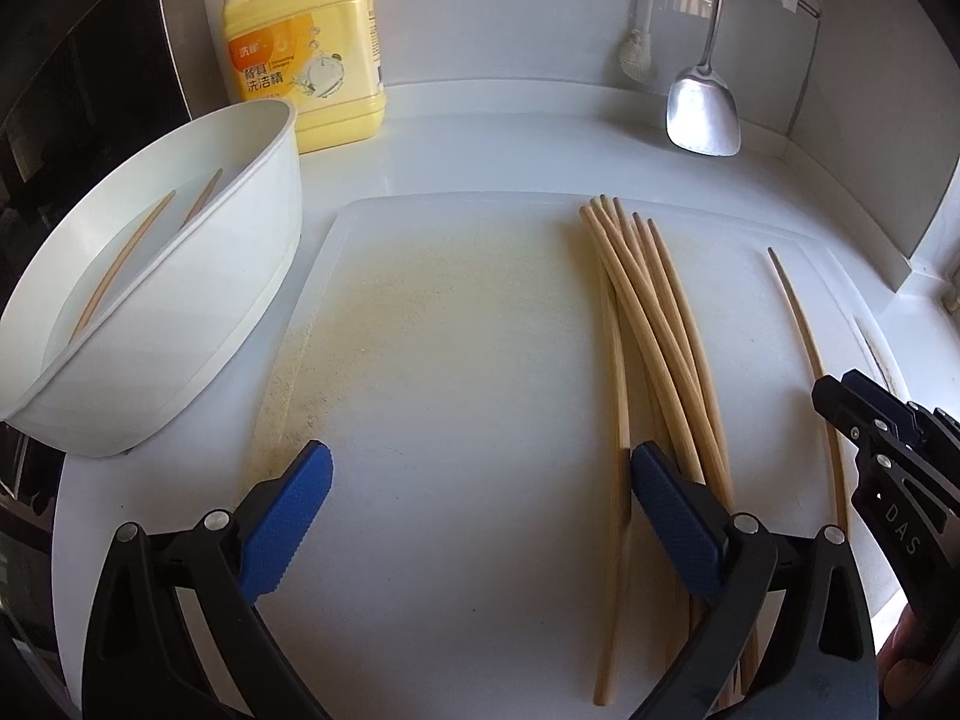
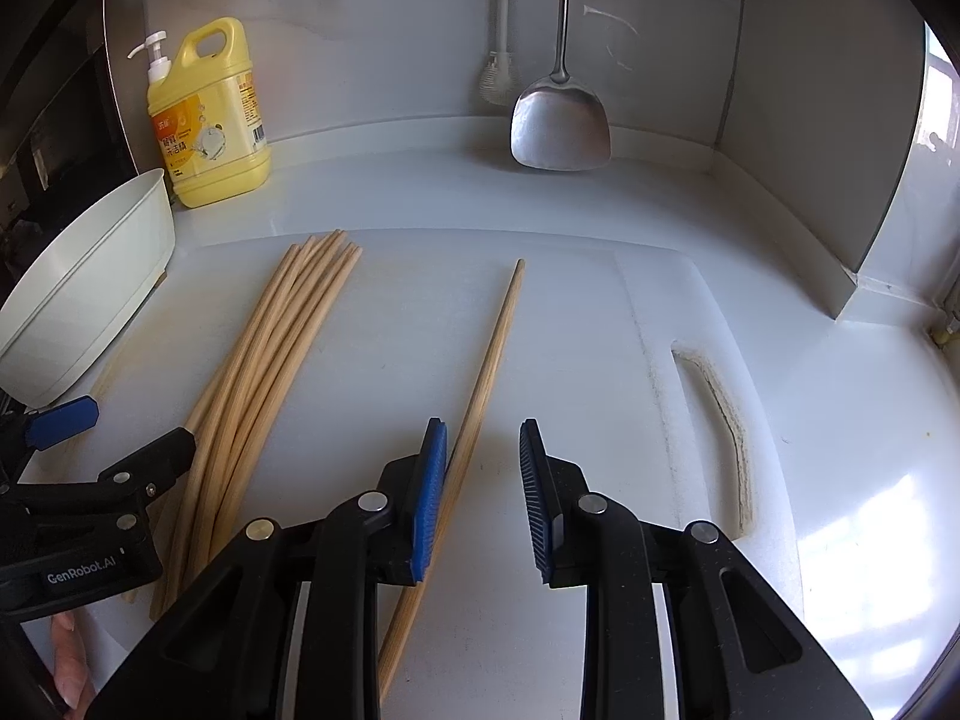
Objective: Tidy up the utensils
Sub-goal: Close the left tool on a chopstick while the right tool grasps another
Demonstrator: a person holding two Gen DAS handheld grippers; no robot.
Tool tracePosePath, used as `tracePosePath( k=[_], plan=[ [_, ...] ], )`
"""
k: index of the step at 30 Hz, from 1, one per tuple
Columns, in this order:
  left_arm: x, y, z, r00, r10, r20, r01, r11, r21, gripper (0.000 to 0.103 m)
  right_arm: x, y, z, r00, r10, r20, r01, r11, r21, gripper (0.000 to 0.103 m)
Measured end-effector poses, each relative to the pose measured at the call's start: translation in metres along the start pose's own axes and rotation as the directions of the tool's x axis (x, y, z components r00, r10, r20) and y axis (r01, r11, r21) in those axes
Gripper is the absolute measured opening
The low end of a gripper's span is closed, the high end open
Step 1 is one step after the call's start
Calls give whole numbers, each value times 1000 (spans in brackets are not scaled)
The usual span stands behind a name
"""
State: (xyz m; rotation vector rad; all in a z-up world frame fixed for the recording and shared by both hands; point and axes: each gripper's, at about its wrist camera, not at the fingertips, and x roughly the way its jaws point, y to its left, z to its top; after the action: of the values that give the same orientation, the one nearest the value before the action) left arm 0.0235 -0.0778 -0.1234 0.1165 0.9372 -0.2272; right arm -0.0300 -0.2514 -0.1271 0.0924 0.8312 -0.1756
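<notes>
A bundle of several wooden chopsticks (image 1: 654, 324) lies on the white cutting board (image 1: 450, 360); it also shows in the right wrist view (image 2: 264, 360). A single chopstick (image 2: 486, 384) lies apart to the right, also visible in the left wrist view (image 1: 804, 336). A white holder (image 1: 150, 312) at the left has two chopsticks (image 1: 126, 258) inside. My left gripper (image 1: 480, 516) is open and empty, its right finger beside the bundle's near ends. My right gripper (image 2: 483, 492) is open, low over the single chopstick, which passes just by the left finger.
A yellow dish soap bottle (image 1: 312, 48) stands at the back left. A metal spatula (image 2: 561, 120) and a brush (image 2: 498, 72) hang on the back wall. The board has a handle slot (image 2: 720, 426) at its right. A wall corner (image 2: 870, 240) stands to the right.
</notes>
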Motion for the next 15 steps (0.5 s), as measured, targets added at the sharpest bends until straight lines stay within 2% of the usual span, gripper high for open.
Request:
tracePosePath(
  k=[5,8,10,11,12,13,14,15],
  plan=[
    [6,-4,9,1000,7,-9,-7,1000,-16,97,4,4,4,1000,-13,-1,13,1000,-3,30],
    [4,-7,9,1000,-7,6,7,1000,-1,90,4,6,4,1000,-18,-3,18,1000,-16,29],
    [-2,-11,6,999,-21,25,20,1000,21,65,3,8,2,1000,-15,1,15,999,-34,24],
    [-5,-14,5,999,-27,29,26,999,32,59,2,10,1,1000,-11,5,12,999,-48,21],
    [-6,-16,5,999,-32,31,31,999,40,48,1,13,0,1000,-10,9,11,998,-65,16],
    [-7,-18,5,999,-36,34,34,998,47,33,0,15,-1,1000,-13,13,14,997,-79,12],
    [-9,-19,4,999,-37,36,35,998,53,28,0,17,-2,1000,-14,15,15,996,-88,10],
    [-10,-21,3,999,-38,36,36,998,60,11,-1,17,-3,1000,-12,17,13,996,-91,8]
  ],
)
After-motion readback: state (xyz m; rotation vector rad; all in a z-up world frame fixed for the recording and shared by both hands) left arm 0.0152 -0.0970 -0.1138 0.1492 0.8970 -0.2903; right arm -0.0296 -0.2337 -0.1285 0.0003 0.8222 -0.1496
